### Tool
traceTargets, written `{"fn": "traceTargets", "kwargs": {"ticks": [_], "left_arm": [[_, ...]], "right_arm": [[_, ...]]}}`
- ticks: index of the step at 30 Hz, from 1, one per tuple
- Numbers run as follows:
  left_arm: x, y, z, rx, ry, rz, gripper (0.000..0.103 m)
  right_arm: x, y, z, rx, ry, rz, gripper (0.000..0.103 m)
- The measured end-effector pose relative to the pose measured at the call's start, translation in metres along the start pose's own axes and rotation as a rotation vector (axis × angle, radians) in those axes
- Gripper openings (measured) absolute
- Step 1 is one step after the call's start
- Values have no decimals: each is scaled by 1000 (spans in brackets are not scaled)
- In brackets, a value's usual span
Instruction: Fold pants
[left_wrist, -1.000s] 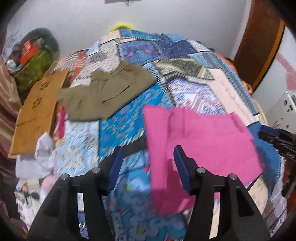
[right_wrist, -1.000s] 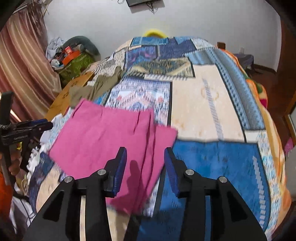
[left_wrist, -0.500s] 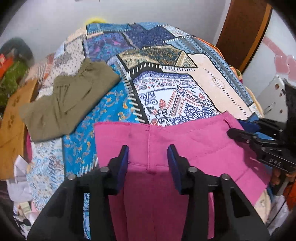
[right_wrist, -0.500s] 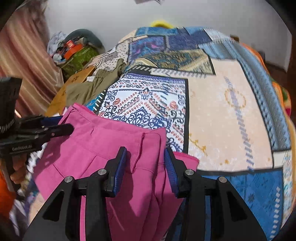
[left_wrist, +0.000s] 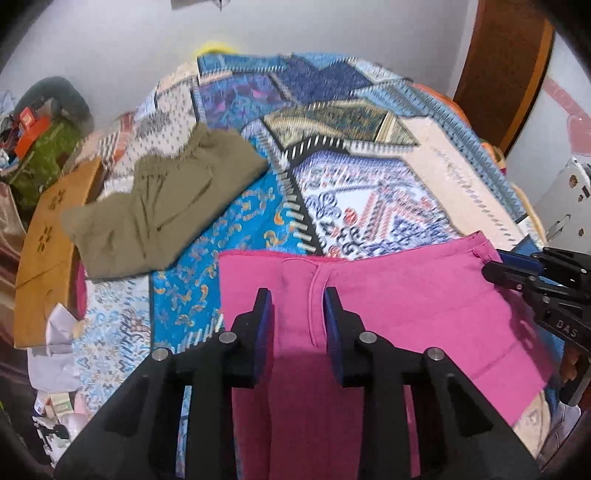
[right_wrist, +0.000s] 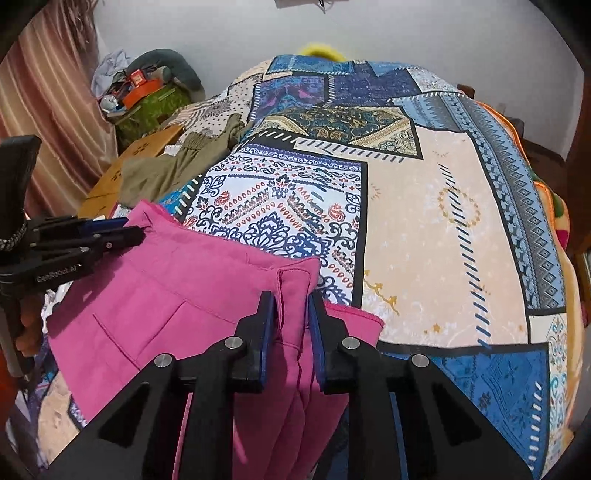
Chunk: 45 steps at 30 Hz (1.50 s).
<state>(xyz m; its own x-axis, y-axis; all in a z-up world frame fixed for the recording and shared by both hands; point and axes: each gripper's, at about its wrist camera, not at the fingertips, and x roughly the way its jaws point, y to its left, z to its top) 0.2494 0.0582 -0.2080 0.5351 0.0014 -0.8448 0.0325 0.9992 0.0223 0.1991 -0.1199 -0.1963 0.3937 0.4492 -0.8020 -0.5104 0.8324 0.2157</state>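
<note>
Pink pants (left_wrist: 406, 295) lie folded at the near edge of the patchwork bed cover (left_wrist: 369, 192), partly hanging over it. My left gripper (left_wrist: 298, 295) straddles their left end by a seam. Its jaws are closing with the cloth between them, and the cloth there still looks flat. My right gripper (right_wrist: 291, 299) is at the right end of the pink pants (right_wrist: 166, 295). Its jaws are closing too, and bunched layers fill the narrow gap between the pads. Each gripper shows in the other's view, the right gripper (left_wrist: 517, 269) and the left gripper (right_wrist: 110, 236), at opposite corners.
Olive pants (left_wrist: 166, 206) lie folded on the bed's left side, farther back. A brown board (left_wrist: 44, 251) leans beside the bed on the left, with papers below it. A green bag with clutter (right_wrist: 147, 103) stands by the curtain. A wooden door (left_wrist: 509, 66) is at the right.
Both grippers have come forward and down onto the pink pants' near edge. Their jaws have narrowed, and cloth now sits between each pair.
</note>
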Motion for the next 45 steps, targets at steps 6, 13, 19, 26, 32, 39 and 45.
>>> {"fn": "traceTargets", "kwargs": {"ticks": [6, 13, 19, 26, 32, 39, 45], "left_arm": [[-34, 8, -8, -14, -27, -7, 51], [-35, 26, -34, -67, 15, -57, 74], [-10, 35, -54, -165, 92, -139, 74], [5, 37, -47, -237, 120, -239, 67], [5, 32, -40, -226, 108, -251, 55], [4, 38, -47, -259, 98, -297, 46], [1, 32, -44, -264, 83, -299, 28]], "right_arm": [[-28, 4, -4, 58, -23, 16, 28], [-55, 4, -19, 115, -55, 14, 56], [-42, 2, -38, 144, 7, 20, 57], [-20, -5, -46, 227, 46, 95, 58], [-13, -6, -44, 255, 28, 106, 59], [-25, -20, -55, 310, 44, 130, 59], [-19, -12, -50, 269, 27, 129, 56]]}}
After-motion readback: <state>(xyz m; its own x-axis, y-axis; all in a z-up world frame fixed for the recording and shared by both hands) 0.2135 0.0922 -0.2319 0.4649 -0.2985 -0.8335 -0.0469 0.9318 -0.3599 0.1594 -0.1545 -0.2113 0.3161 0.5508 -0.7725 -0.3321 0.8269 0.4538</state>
